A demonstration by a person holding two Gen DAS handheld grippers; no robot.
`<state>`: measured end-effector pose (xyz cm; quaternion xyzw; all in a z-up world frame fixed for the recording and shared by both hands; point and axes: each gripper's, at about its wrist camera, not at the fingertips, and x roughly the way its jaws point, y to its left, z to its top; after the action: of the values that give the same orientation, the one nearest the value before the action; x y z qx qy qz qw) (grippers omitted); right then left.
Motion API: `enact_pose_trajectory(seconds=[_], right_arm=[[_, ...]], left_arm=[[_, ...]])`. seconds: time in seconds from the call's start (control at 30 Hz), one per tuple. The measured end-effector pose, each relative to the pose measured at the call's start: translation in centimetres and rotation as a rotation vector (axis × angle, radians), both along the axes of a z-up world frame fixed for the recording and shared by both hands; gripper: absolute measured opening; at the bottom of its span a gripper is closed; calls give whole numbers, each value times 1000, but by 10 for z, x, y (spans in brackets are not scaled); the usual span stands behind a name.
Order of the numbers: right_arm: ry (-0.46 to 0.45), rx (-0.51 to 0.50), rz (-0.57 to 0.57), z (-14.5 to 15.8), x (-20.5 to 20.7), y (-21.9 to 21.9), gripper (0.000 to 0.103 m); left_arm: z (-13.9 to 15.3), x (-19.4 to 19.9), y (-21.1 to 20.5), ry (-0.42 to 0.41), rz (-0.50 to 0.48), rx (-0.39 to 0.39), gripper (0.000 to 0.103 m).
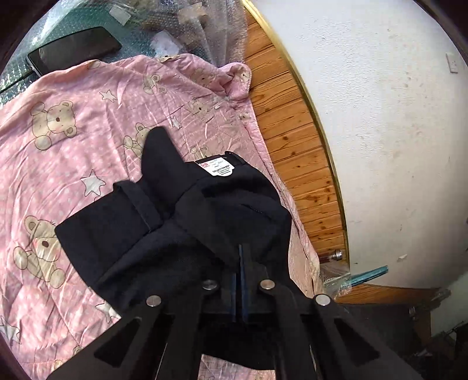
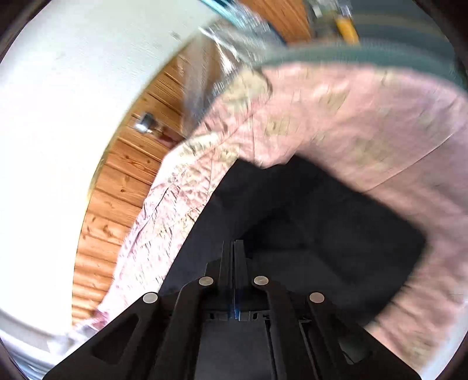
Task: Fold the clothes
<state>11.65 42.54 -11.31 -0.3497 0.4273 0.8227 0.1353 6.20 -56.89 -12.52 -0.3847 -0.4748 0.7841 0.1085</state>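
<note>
Pink bear-print quilt (image 1: 73,152) | black fleecy garment (image 1: 163,233) bunched | both tongs pinching it

Left gripper (image 1: 242,254) pinching bunched black garment (image 1: 175,222), pink bear-print sheet (image 1: 58,140) beneath, phone (image 1: 74,52) beyond

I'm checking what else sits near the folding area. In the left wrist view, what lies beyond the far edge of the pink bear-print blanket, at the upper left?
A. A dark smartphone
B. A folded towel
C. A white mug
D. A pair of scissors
A: a dark smartphone lies flat on the bubble wrap just past the pink bear-print blanket, well away from the black garment.
</note>
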Motion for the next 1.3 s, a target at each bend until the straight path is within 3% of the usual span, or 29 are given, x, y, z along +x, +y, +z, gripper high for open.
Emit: enact_pose_trajectory(seconds=[0.1, 0.17, 0.23, 0.27, 0.33, 0.47, 0.57, 0.67, 0.7, 0.73, 0.77, 0.83, 0.9, 0.97, 1.03, 1.17, 1.3], right_arm=[[-160, -35, -17, -40, 40, 5, 0], [-198, -84, -41, -63, 52, 8, 5], [-156, -124, -85, -65, 58, 16, 18], [-115, -168, -90, -67, 57, 20, 33], [-57, -226, -95, -70, 44, 23, 42], [-5, -392, -46, -101, 7, 13, 48], [-45, -407, -41, -122, -12, 6, 48], [-20, -416, -51, -124, -22, 8, 49], [-17, -402, -54, -123, -27, 11, 47], [-16, -377, -61, -122, -35, 14, 38], [-28, -351, -70, -121, -42, 18, 15], [-54, -305, -94, -119, -53, 27, 2], [-31, -213, -134, -92, -46, 35, 0], [30, -115, -159, -51, -11, 33, 0], [16, -59, -162, -36, 35, 24, 0], [-112, -97, -184, -79, 79, 27, 0], [-146, -57, -189, -93, 70, 35, 1]], left_arm=[[-37, 19, -11, -113, -9, -5, 1], [-55, 24, -14, -150, -15, -15, 1], [-64, 25, -15, -162, -12, -16, 1], [-64, 24, -14, -157, -11, -22, 2], [-63, 20, -11, -151, -12, -26, 2], [-62, 12, -5, -170, -18, -47, 2], [-63, 11, -3, -191, -22, -65, 2], [-65, 14, -5, -213, -21, -82, 2], [-66, 15, -6, -220, -23, -87, 2], [-67, 15, -5, -225, -24, -91, 2], [-67, 14, -4, -228, -26, -96, 2], [-66, 12, -2, -228, -28, -101, 2], [-66, 10, 0, -224, -32, -104, 2], [-65, 8, 2, -219, -44, -105, 2], [-65, 7, 4, -210, -58, -100, 2], [-70, 10, 2, -206, -54, -77, 2], [-78, 10, 2, -233, -77, -91, 2]])
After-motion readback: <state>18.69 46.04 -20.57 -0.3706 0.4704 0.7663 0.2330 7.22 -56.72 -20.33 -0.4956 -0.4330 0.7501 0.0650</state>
